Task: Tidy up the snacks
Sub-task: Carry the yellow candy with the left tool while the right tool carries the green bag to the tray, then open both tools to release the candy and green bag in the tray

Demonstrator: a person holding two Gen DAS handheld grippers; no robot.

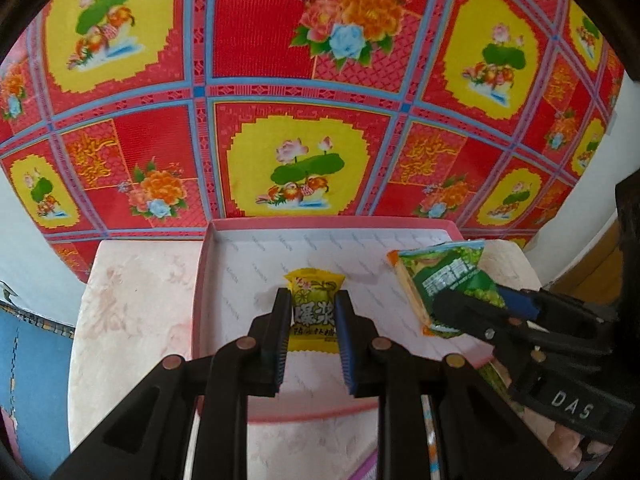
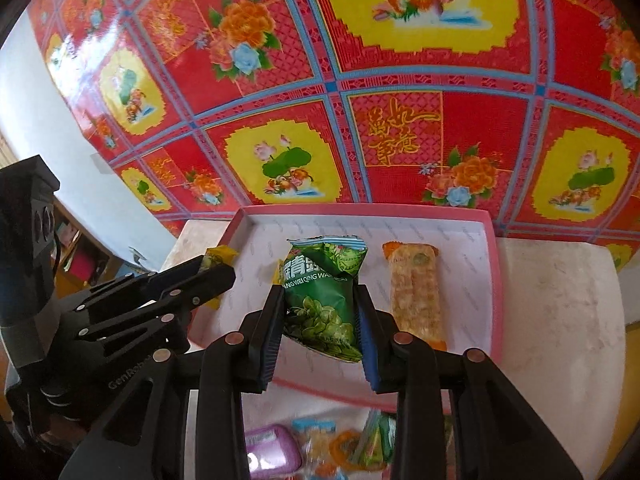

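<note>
A pink shallow box [image 1: 224, 264] [image 2: 480, 264] with a white floor stands on the small pale table. My left gripper [image 1: 313, 300] is shut on a yellow snack packet [image 1: 314, 310] and holds it over the box's left part; it shows at the left of the right wrist view [image 2: 218, 276]. My right gripper [image 2: 318, 296] is shut on a green pea snack bag [image 2: 324, 300] over the box's middle; the bag also shows in the left wrist view [image 1: 448, 276]. An orange cracker bar [image 2: 416, 296] lies in the box at the right.
Several loose snacks, among them a purple packet [image 2: 272, 450], lie on the table in front of the box. A red and yellow flowered cloth [image 1: 304, 80] hangs close behind the table. The pale table [image 1: 132, 312] [image 2: 560, 312] has bare surface on either side of the box.
</note>
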